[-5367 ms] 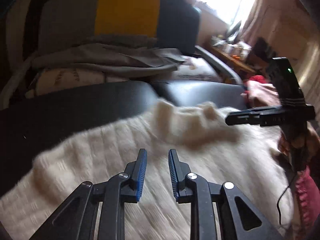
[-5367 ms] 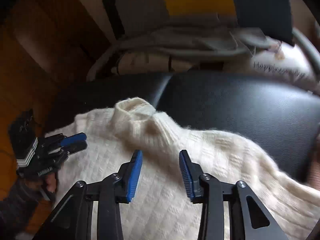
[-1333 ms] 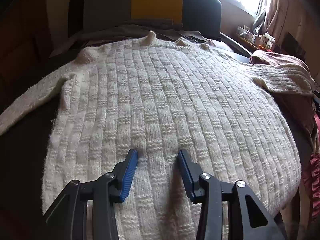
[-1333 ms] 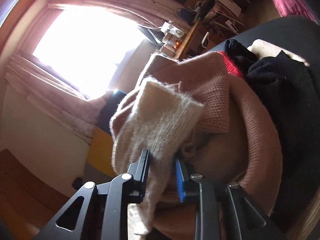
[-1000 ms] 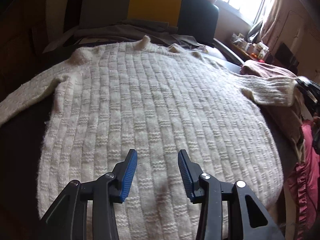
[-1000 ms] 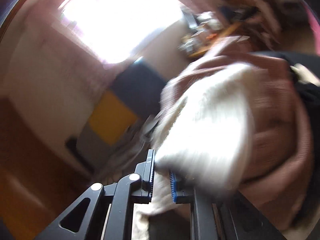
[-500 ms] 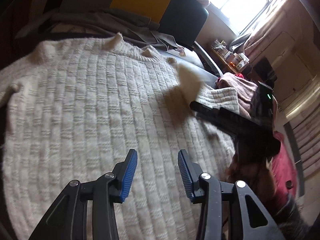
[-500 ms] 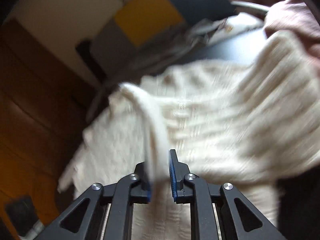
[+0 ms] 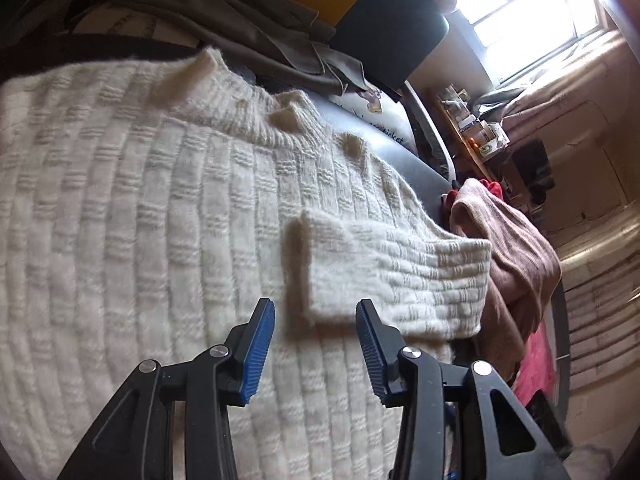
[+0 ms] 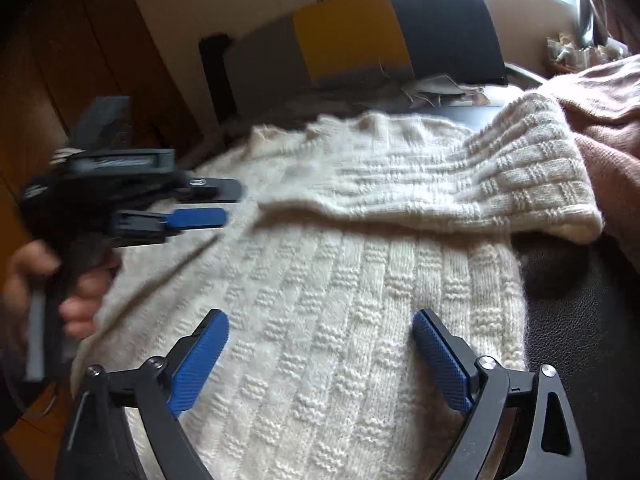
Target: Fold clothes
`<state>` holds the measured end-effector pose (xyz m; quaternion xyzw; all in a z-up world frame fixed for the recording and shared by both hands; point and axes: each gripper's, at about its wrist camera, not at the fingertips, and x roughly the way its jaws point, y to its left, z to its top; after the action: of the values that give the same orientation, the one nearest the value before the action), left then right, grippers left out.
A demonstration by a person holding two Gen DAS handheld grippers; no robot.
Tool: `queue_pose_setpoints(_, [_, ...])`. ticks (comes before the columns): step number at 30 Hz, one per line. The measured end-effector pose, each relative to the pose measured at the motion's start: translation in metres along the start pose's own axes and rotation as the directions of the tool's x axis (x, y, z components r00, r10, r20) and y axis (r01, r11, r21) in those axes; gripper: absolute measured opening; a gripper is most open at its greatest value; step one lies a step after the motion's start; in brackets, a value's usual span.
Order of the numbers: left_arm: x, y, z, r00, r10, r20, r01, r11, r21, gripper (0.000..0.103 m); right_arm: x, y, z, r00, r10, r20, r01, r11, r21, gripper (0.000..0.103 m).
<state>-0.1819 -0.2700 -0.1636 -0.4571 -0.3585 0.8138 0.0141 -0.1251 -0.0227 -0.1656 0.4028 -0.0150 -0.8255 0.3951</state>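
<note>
Cream sweater (image 9: 140,220) lies flat on the black seat (image 10: 580,320), w/ one sleeve (image 9: 392,272) folded over its front. Left gripper (image 9: 315,344) hangs over the sweater near the sleeve, fingers apart, holding nothing. Right gripper (image 10: 320,360) is over the sweater too, fingers spread wide. Pink sweater (image 9: 516,240) sits just beside.

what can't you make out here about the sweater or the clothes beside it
- Cream sweater: hem and left sleeve, cut off by the left wrist view's edges.
- Pile under the pink knit: hidden by it and the folded sleeve.
- Left claw in the right wrist view: motion-blurred.
</note>
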Motion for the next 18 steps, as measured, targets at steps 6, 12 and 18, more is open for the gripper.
queue_pose_setpoints(6, [0.031, -0.008, 0.015, 0.998, 0.022, -0.059, -0.022, 1.000, -0.007, 0.042, 0.000, -0.011, 0.005, 0.998, 0.061, 0.026, -0.062, 0.997, 0.044, 0.103])
queue_pose_setpoints(12, [0.042, -0.024, 0.025, 0.999, -0.002, -0.052, 0.003, 1.000, 0.019, 0.012, -0.003, -0.018, 0.007, 0.994, 0.103, 0.047, -0.106, 0.992, 0.073, 0.103])
queue_pose_setpoints(18, [0.027, -0.059, 0.052, 0.999, -0.032, 0.024, 0.030, 0.995, 0.100, 0.008, -0.010, -0.022, 0.008, 0.991, 0.122, 0.054, -0.126, 0.989, 0.083, 0.103])
